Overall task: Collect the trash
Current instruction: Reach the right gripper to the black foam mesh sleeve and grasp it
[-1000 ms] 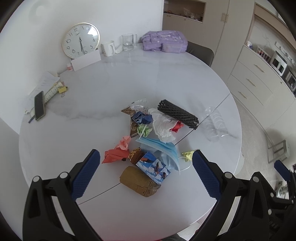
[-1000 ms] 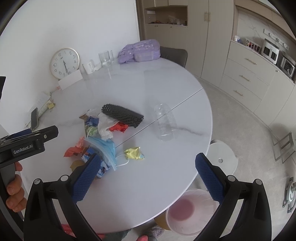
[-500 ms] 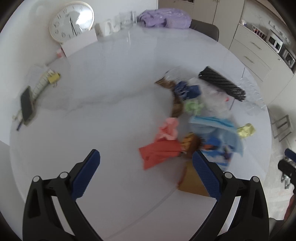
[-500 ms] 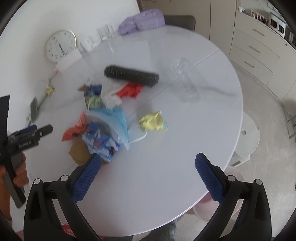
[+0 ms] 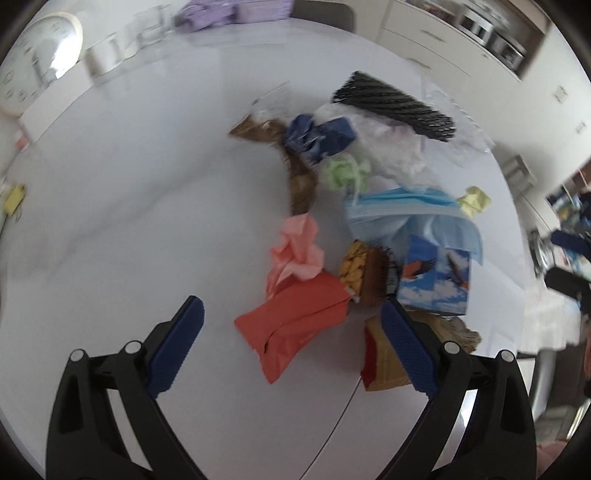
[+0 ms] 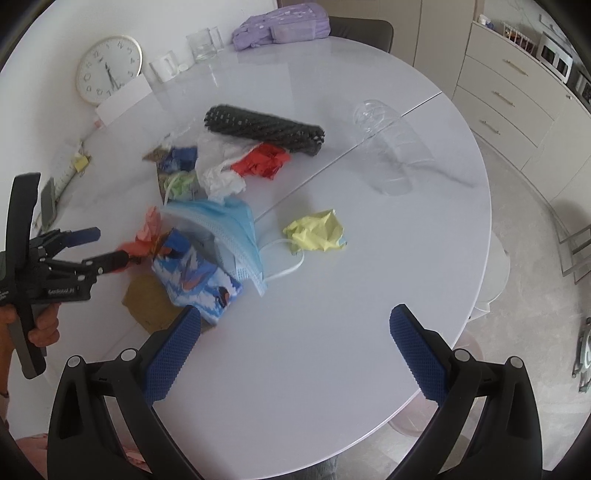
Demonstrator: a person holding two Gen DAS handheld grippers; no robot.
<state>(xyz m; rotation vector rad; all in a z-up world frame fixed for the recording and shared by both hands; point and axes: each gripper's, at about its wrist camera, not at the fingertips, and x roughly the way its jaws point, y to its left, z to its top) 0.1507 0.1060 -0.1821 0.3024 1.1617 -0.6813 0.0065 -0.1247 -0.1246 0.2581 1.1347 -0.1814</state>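
A heap of trash lies on the round white table (image 6: pixel 332 369). In the left wrist view my open left gripper (image 5: pixel 291 332) hovers just above a folded red paper (image 5: pixel 295 325), with pink crumpled paper (image 5: pixel 299 247), a blue picture carton (image 5: pixel 436 280) and a blue face mask (image 5: pixel 406 218) beyond. The left gripper also shows in the right wrist view (image 6: pixel 107 247), open, beside the red paper. My open, empty right gripper (image 6: pixel 295 332) is above the table's near edge, in front of a yellow paper ball (image 6: pixel 317 232) and the carton (image 6: pixel 195 277).
A black mesh roll (image 6: pixel 266 125), a clear plastic bottle (image 6: pixel 391 144), white and red crumpled paper (image 6: pixel 258 162) lie farther back. A clock (image 6: pixel 109 68), cups and a purple bag (image 6: pixel 284 22) stand at the far edge. Cabinets (image 6: pixel 517 92) are on the right.
Both grippers have moved lower and closer to the trash heap. The left gripper has swung left and down over the red paper. Both jaws stay open.
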